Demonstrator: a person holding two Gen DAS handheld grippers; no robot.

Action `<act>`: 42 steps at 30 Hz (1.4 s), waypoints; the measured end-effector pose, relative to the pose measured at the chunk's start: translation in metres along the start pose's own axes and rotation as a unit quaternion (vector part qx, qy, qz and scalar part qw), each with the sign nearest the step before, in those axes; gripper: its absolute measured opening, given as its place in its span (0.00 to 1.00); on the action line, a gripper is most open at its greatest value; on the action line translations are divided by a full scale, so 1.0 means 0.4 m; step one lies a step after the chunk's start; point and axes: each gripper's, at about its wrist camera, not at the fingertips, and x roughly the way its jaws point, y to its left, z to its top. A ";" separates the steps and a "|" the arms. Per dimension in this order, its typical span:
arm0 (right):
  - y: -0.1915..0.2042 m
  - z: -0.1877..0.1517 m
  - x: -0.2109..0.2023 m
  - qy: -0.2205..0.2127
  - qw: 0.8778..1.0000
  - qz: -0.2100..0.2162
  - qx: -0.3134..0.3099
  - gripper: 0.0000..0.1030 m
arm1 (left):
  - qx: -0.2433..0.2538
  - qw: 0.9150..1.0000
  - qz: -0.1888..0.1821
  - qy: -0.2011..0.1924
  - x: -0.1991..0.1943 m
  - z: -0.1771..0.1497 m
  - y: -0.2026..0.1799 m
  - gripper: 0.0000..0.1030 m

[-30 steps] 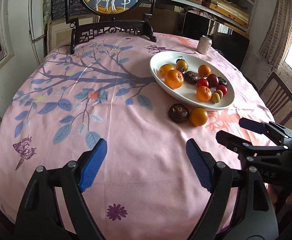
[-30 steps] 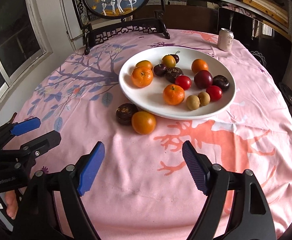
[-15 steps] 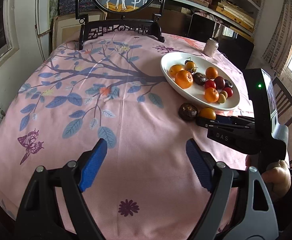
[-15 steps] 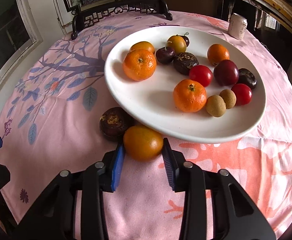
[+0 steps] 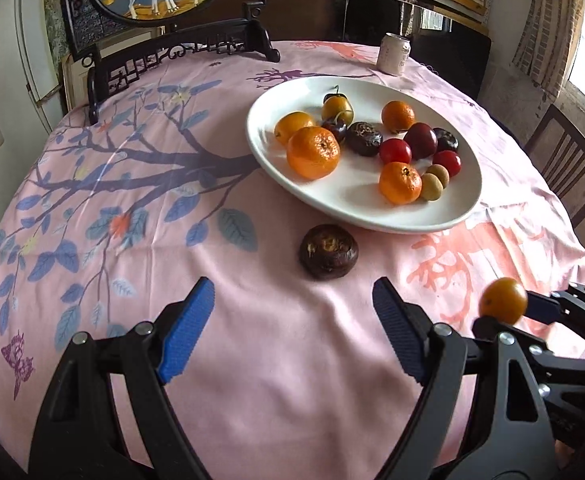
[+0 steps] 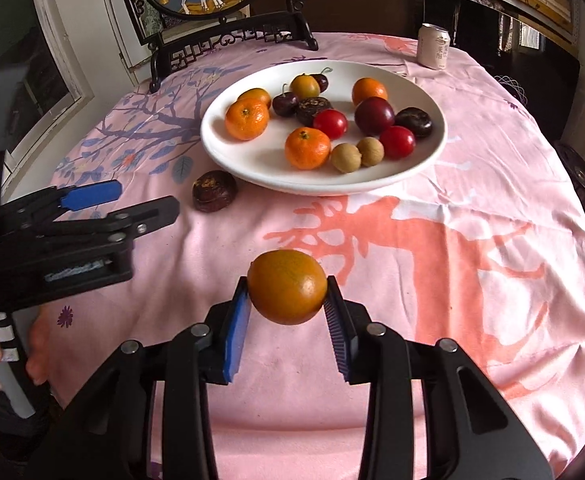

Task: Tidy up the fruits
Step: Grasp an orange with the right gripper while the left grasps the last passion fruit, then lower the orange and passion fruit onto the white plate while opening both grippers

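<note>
Pinching the smooth round orange fruit (image 6: 287,287), your right gripper (image 6: 288,312) holds it clear of the table for the white oval plate (image 6: 432,152); your left gripper (image 5: 292,334) waits, jaws wide, near the dark brown wrinkled fruit (image 5: 328,251).

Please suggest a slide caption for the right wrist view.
Right gripper holds an orange above the pink tablecloth, facing the plate of fruit.

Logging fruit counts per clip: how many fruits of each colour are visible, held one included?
Orange fruits: 5
Yellow-orange fruit: 1
Bright red fruits: 2
Dark red fruits: 3
Dark brown fruits: 3
Tan fruits: 2
Total: 16
</note>
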 end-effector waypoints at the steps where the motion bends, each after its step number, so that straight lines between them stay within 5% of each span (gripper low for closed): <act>1: -0.012 -0.003 -0.010 -0.004 1.000 0.001 0.006 0.36 | 0.006 1.000 0.005 0.001 0.020 0.008 -0.009 0.81; 9: -0.061 -0.016 -0.044 -0.017 0.999 0.010 0.032 0.36 | 0.012 0.999 0.019 0.027 0.130 0.034 -0.023 0.72; 11: -0.061 -0.018 -0.044 -0.017 0.999 0.015 0.034 0.36 | 0.016 1.000 0.010 0.023 0.129 0.035 -0.030 0.59; 12: -0.060 -0.016 -0.043 -0.016 0.999 0.017 0.034 0.36 | 0.018 1.000 0.005 0.020 0.123 0.033 -0.034 0.39; 19: -0.052 -0.014 -0.050 -0.018 0.999 0.016 0.032 0.36 | -0.007 0.999 -0.024 0.022 0.065 0.004 -0.024 0.39; 30: -0.042 0.022 -0.049 -0.022 0.999 0.017 0.019 0.36 | -0.003 0.998 -0.048 -0.035 -0.120 0.013 -0.043 0.39; 35: -0.046 0.110 -0.040 -0.034 0.999 0.007 -0.007 0.36 | -0.002 0.999 -0.040 -0.036 -0.090 0.139 -0.050 0.39; 42: -0.090 0.245 0.079 -0.029 0.999 -0.020 -0.008 0.36 | -0.022 0.999 -0.040 0.010 0.090 0.280 -0.087 0.39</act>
